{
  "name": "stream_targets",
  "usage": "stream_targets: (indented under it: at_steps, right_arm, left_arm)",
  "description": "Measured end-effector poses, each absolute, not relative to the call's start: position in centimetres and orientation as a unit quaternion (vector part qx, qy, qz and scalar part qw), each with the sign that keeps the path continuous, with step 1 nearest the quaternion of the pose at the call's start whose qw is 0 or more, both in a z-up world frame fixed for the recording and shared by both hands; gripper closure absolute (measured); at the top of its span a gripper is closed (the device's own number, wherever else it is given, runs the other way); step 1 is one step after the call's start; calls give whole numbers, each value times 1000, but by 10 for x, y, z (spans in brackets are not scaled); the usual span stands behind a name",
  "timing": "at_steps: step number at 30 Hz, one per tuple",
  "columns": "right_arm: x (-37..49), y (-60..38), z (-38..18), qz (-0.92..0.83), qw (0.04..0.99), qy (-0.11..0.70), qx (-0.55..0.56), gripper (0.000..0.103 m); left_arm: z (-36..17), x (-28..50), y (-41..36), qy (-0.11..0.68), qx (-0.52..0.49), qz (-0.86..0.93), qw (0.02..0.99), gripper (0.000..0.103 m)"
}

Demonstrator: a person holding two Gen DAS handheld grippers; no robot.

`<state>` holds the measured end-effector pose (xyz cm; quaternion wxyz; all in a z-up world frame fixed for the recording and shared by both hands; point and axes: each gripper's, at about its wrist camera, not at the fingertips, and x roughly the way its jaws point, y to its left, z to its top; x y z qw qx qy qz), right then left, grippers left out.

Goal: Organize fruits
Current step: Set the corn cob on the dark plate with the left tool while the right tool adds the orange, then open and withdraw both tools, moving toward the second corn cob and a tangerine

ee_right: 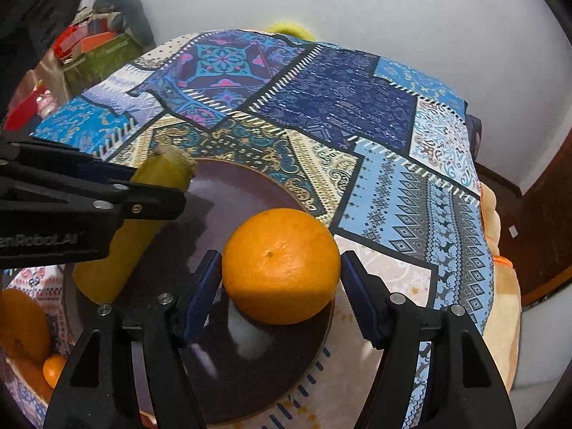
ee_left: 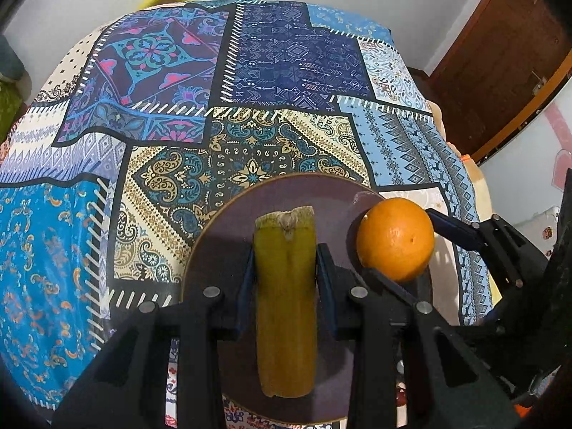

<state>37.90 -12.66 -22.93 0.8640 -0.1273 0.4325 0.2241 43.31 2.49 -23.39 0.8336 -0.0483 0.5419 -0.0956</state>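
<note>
A dark purple round plate (ee_left: 228, 228) (ee_right: 250, 186) lies on the patchwork tablecloth. My left gripper (ee_left: 286, 261) is shut on a yellow-green banana (ee_left: 286, 304) and holds it over the plate; the banana also shows in the right wrist view (ee_right: 118, 257). My right gripper (ee_right: 280, 268) stands open around an orange (ee_right: 280, 264) that rests on the plate's right side; a small gap shows beside its right finger. The orange also shows in the left wrist view (ee_left: 396, 238).
More oranges (ee_right: 25, 325) sit at the lower left of the right wrist view. The tablecloth (ee_left: 286, 71) stretches away behind the plate. A wooden door (ee_left: 500, 53) stands at the right, and boxes and clutter (ee_right: 96, 46) at the far left.
</note>
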Motion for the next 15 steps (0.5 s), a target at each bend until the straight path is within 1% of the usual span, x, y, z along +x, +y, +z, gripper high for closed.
stream_targets:
  at_steps: [3,9,15]
  right_arm:
    - [375,-130,-227,220,868,430,-117,26]
    - [358,-142,-216,210,874,428,-96,26]
    - [325,-164,-183,204,889,401,-79,26]
  left_arm:
    - [-235,427,26,545,-39,-89,833,70]
    - [-228,408,26,540,-30,-81,837,70]
    - [-197,377,34,515,-44,-78,853,70]
